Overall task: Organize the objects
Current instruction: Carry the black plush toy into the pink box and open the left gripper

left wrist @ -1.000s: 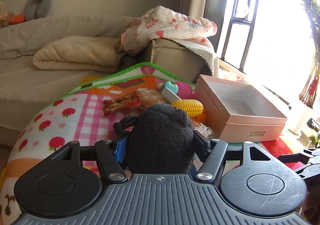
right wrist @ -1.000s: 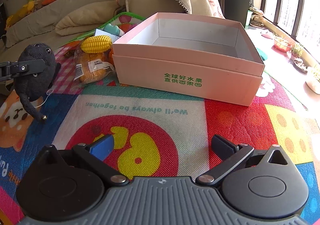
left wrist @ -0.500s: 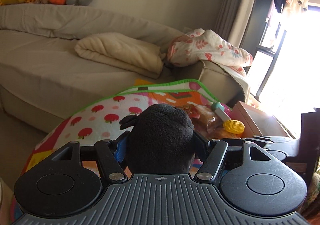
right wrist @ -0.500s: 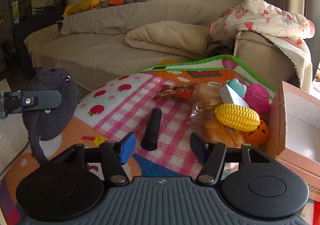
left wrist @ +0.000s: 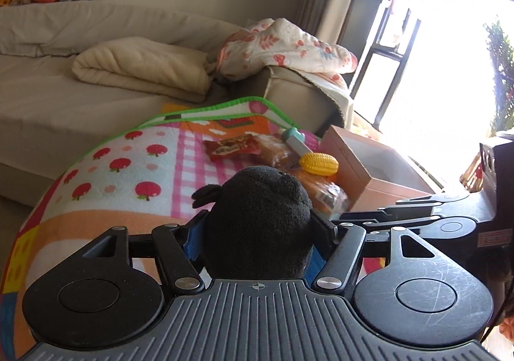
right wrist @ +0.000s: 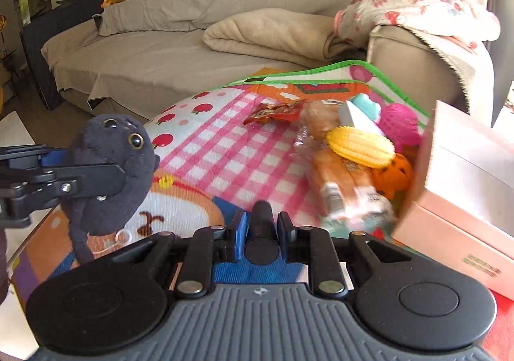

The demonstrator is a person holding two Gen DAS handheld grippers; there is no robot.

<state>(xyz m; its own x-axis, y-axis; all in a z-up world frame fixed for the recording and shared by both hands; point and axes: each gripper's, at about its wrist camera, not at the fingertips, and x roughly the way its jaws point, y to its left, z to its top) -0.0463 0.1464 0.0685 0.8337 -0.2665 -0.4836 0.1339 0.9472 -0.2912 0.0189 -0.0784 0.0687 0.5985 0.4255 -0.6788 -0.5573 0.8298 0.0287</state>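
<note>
A black plush toy (left wrist: 260,216) sits between the pads of my left gripper (left wrist: 260,226), which is shut on it; from the right wrist it hangs at the left (right wrist: 109,181), above the play mat (right wrist: 205,148). My right gripper (right wrist: 261,229) is closing on a black cylinder (right wrist: 261,216), and both pads lie against its sides. The cylinder points forward along the fingers. An open pink box (right wrist: 465,187) stands at the right, its inside white.
Beside the box lie a yellow toy corn (right wrist: 359,145), a wrapped bread packet (right wrist: 340,181), an orange toy (right wrist: 395,174), a pink ball (right wrist: 401,123) and a red snack packet (right wrist: 276,110). A beige sofa (right wrist: 160,52) with folded blankets stands behind the mat.
The right gripper swung left from the box to the black cylinder on the mat and shut on it. The left gripper kept the plush and shifted sideways.
</note>
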